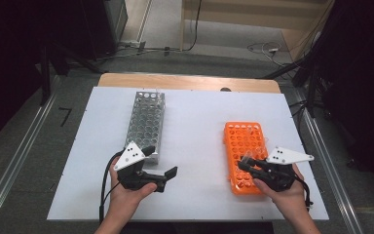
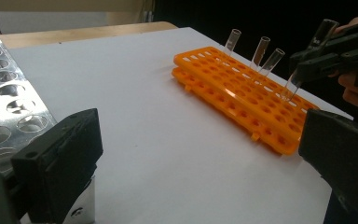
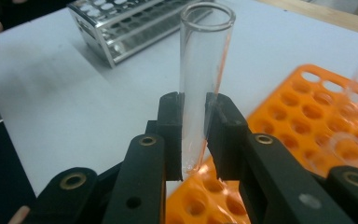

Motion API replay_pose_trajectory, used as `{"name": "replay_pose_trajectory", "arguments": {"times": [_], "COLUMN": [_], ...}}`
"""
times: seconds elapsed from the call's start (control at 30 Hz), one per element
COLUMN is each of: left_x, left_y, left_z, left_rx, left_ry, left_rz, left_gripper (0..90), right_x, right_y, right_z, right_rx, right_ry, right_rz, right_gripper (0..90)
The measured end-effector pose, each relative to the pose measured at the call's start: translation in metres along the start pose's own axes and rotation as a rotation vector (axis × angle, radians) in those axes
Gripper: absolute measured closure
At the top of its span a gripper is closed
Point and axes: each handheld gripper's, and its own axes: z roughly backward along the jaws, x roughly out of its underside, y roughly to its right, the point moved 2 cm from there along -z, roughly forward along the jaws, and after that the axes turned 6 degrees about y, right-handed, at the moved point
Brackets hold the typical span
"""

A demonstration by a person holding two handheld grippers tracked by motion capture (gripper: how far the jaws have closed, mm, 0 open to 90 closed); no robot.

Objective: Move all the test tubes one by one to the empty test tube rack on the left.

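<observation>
Your right gripper (image 3: 193, 135) is clamping 1 glass tube (image 3: 203, 70) upright over the orange rack's (image 1: 243, 146) near edge; your left gripper (image 1: 161, 163) is idling wide open, empty, beside the metal rack (image 1: 146, 122).

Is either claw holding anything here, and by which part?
The right claw pinches a clear test tube around its lower half, above the orange rack. The left claw is open, holding nothing.
</observation>
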Motion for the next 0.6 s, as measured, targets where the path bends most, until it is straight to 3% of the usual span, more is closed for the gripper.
{"name": "replay_pose_trajectory", "arguments": {"times": [0.17, 0.33, 0.43, 0.6], "left_x": [0.0, -0.001, -0.002, -0.004], "left_y": [0.005, 0.011, 0.016, 0.023], "left_z": [-0.002, -0.006, -0.01, -0.015], "left_rx": [0.017, 0.037, 0.051, 0.08], "left_ry": [-0.001, -0.006, -0.01, -0.006], "left_rz": [-0.005, -0.016, -0.023, -0.026], "left_gripper": [0.0, 0.0, 0.0, 0.6], "right_x": [-0.013, -0.012, -0.009, -0.007], "right_y": [-0.011, -0.023, -0.029, -0.037], "right_z": [-0.015, -0.029, -0.039, -0.047], "right_rx": [-0.044, -0.08, -0.091, -0.115], "right_ry": [0.004, 0.02, -0.017, -0.03], "right_rz": [0.016, 0.004, 0.026, 0.015], "right_gripper": [73.6, 73.6, 73.5, 73.5]}}
